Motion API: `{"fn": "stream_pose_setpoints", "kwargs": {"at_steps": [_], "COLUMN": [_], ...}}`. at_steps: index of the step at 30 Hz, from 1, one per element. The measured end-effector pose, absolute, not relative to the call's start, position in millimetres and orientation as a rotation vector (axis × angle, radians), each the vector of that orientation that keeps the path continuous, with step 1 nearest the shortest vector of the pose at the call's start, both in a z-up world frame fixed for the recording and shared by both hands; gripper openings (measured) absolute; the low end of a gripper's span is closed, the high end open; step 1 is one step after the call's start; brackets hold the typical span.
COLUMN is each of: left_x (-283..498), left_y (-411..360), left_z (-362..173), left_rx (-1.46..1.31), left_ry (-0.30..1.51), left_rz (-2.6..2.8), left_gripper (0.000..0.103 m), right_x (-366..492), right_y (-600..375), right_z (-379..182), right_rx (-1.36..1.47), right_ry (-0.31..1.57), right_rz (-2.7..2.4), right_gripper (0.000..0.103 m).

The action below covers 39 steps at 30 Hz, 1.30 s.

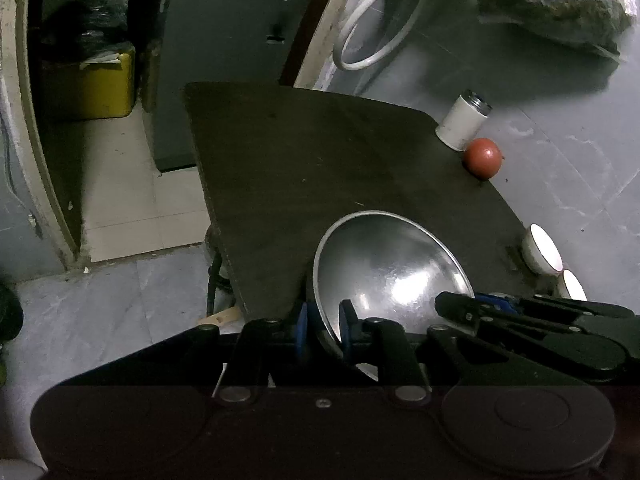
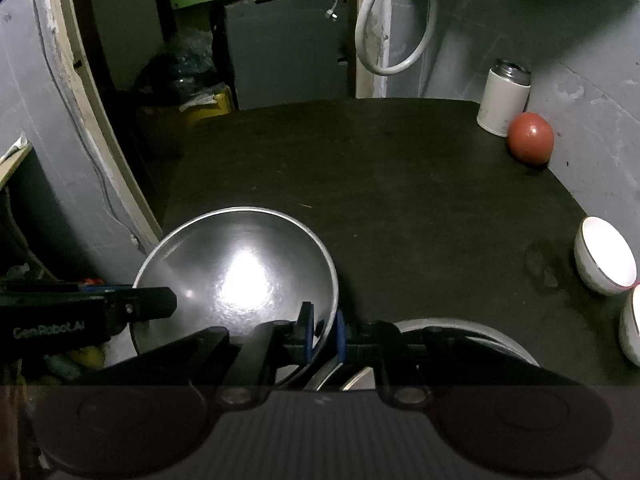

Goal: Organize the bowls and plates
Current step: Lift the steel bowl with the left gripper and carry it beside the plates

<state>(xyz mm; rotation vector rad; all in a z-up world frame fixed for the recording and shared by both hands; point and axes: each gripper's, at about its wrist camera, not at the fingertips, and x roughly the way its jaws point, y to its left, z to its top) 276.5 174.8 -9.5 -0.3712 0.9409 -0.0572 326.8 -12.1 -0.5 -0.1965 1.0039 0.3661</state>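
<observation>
Grippers first, nearest the lenses. Left gripper reaches forward over the near edge of the table, its blue-padded fingers clamped on the rim of a metal bowl, one pad outside the wall and one inside. Right gripper does the same on the opposite side of the rim: its two blue pads are closed on the thin metal edge of the same bowl. Both units are black, with hinged linkages and round bolt heads; the left one shows lettering on its side in the right wrist view.

Bowl is wide and shallow, of bright polished metal with a thin rolled rim. It is tilted in both views, and its inside throws back a strong glare. It sits at the near left part of the table as seen from the right wrist. Whether its base touches the surface cannot be told.

Just beside it, partly hidden under the right gripper, lies a flat metal plate with a pale rim.

Table top is dark, matte and slightly scuffed. Two white bowls stand near each other at its right edge, glossy and brightly lit inside.

Farther back, in the right corner, a red ball rests just beside a white cylindrical can with a metal top. A looped white hose hangs on the grey wall behind.
</observation>
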Motion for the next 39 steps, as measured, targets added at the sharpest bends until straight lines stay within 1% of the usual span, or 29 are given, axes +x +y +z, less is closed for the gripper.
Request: {"fn": "stream_pose_setpoints", "kwargs": {"at_steps": [12, 20, 31, 39], "left_x": [261, 256, 250, 244], "left_y": [176, 155, 90, 9], "left_z": [18, 45, 67, 71], "left_rx": [-0.364, -0.348, -0.303, -0.249], "left_ry": [0.884, 0.847, 0.843, 0.883], "left_rz": [-0.051, -0.103, -0.177, -0.261], "left_gripper": [0.017, 0.017, 0.017, 0.017], "right_x": [312, 298, 277, 259], "right_y": [-21, -52, -128, -218], "right_z": [29, 57, 81, 85], "right_rx": [-0.128, -0.085, -0.036, 0.011], "right_ry": [0.944, 0.920, 0.895, 0.925], "right_rz": [0.376, 0.344, 0.320, 0.277], "right_gripper": [0.013, 0.013, 0.014, 0.014]}}
